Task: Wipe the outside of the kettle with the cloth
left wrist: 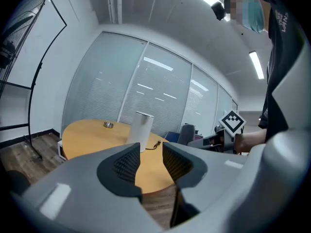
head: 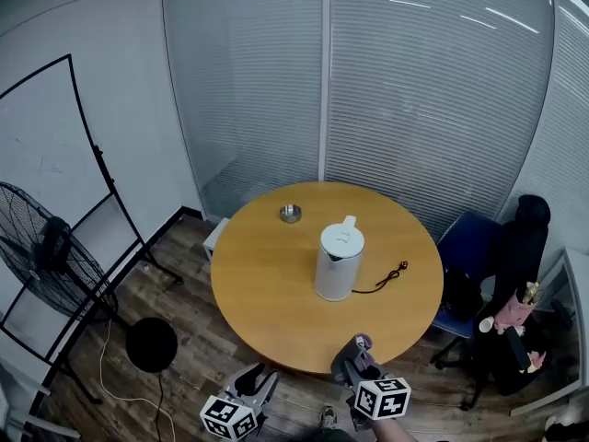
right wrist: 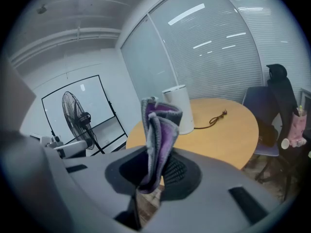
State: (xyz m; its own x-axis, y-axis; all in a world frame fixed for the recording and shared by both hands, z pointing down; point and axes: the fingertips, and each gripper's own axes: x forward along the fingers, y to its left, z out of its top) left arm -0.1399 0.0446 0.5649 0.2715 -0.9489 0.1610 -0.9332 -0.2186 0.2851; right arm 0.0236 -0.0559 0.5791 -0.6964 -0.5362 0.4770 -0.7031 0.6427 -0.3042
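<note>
Standing upright near the middle of the round wooden table [head: 267, 293], the white kettle [head: 338, 263] has its long axis vertical; a small projection at the lid rim faces away from me. I read the right gripper [right wrist: 155, 174] as clamped on the grey-purple cloth [right wrist: 158, 130], which stands up out of its jaws. The left gripper [left wrist: 150, 161] has its jaws apart with nothing between them. Both sit off the table's near edge. A black cord [head: 386, 279] lies just right of the kettle. Blind-covered glass partitions [head: 414, 90] and a pedestal fan [head: 46, 256] surround the wood floor [head: 193, 339].
</note>
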